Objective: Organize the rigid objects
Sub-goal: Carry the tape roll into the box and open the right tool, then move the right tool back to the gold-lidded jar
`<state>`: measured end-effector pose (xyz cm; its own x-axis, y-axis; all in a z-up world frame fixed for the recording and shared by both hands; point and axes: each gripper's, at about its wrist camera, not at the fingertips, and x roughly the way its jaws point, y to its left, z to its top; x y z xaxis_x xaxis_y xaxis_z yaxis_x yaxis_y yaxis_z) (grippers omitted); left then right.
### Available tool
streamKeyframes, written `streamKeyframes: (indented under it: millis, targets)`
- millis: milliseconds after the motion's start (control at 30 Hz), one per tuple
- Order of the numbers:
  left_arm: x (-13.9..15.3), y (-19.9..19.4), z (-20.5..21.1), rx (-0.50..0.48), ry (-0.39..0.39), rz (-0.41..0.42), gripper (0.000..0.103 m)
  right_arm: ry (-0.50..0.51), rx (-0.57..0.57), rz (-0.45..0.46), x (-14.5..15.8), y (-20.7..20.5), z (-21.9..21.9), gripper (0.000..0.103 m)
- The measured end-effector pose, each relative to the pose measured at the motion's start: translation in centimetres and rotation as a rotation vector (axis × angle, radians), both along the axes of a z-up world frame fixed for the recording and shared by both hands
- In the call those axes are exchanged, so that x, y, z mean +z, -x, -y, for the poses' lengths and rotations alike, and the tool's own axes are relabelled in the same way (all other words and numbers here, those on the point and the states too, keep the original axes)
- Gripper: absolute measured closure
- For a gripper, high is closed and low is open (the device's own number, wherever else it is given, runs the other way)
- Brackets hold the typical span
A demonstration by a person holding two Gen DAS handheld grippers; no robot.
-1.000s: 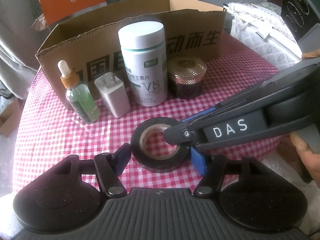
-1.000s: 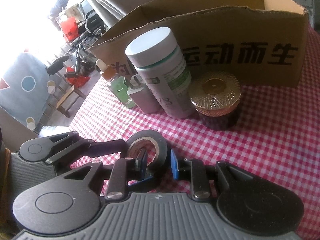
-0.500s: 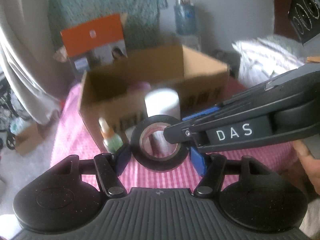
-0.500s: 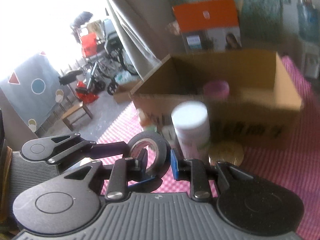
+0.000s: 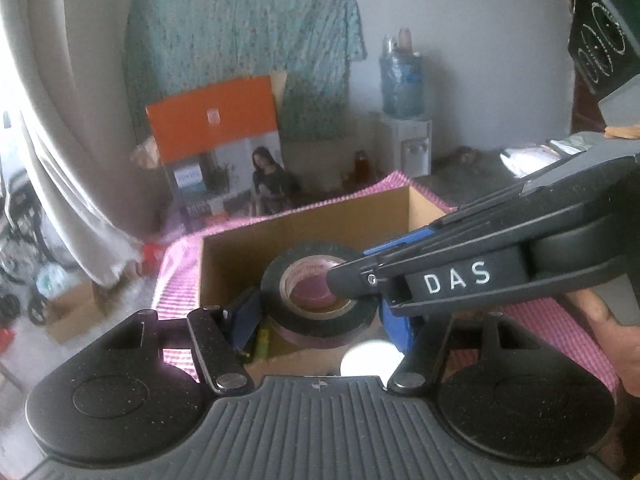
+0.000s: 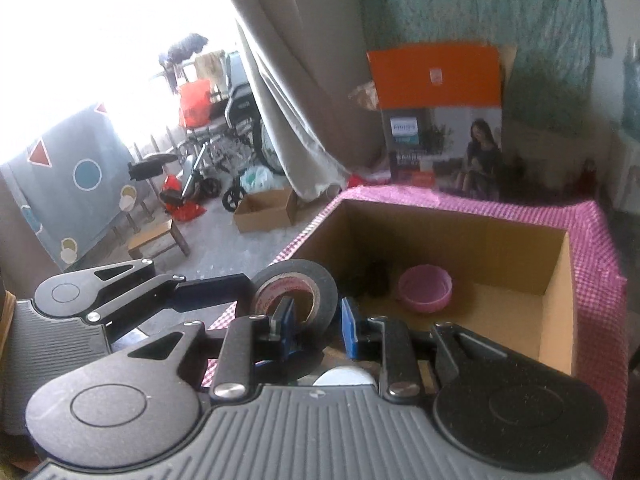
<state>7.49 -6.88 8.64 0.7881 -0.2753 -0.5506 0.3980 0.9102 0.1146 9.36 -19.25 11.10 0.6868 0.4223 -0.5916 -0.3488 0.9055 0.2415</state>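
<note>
The left gripper (image 5: 318,316) stands about half open with its blue pads on either side of a roll of black tape (image 5: 320,300), touching its outer rim, so the roll is clamped across its width. The right gripper (image 6: 316,318) is nearly closed: one finger (image 6: 284,316) passes through the roll's hole and the other sits outside, pinching the roll's wall between them. In the left wrist view the right gripper comes in from the right, its tip inside the ring, with the person's hand (image 5: 612,340) behind it.

The roll hangs in the air just above the near edge of an open cardboard box (image 6: 552,320). Inside the box, a pink round lid (image 6: 426,290) lies on the floor, beside a dark thing too blurred to name. Just below the roll, in front of the box, shows a white cap (image 5: 372,362). The box stands on a pink checked tablecloth (image 6: 596,240). Behind the box leans an orange-topped carton (image 6: 440,120).
</note>
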Motion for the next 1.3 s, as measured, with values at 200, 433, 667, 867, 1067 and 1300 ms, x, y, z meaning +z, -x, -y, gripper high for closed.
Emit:
streamKeyframes:
  millis: [200,433,667,867,1067,1300]
  targets:
    - [-2.5,-6.9,0.7,0.026,-0.005,-0.162,0.038,-0.025,0.005,-0.192,-3.2,-7.9,1.5,0.076]
    - [-6.7,-11.9,2.0,0.009,-0.086,-0.361,0.038,-0.08,-0.005,-0.445,-9.0,-15.0,3.2,0.076]
    - [-9.1,-14.5,2.3,-0.019,-0.145,-0.505,0.038,-0.086,0.017,-0.591,-12.2,-17.7,3.6,0.075]
    - [-8.8,-15.1,1.7,-0.024,-0.086,-0.586,0.038,-0.098,0.031,-0.691,-13.5,-18.7,4.0,0.073]
    - [-8.1,-14.6,0.8,-0.027,-0.03,-0.609,0.036,-0.096,0.022,-0.692,-13.1,-18.3,4.2,0.056]
    - [-5.6,-12.9,0.4,-0.008,0.035,-0.52,0.032,-0.093,-0.035,-0.496,-7.7,-13.8,5.3,0.044]
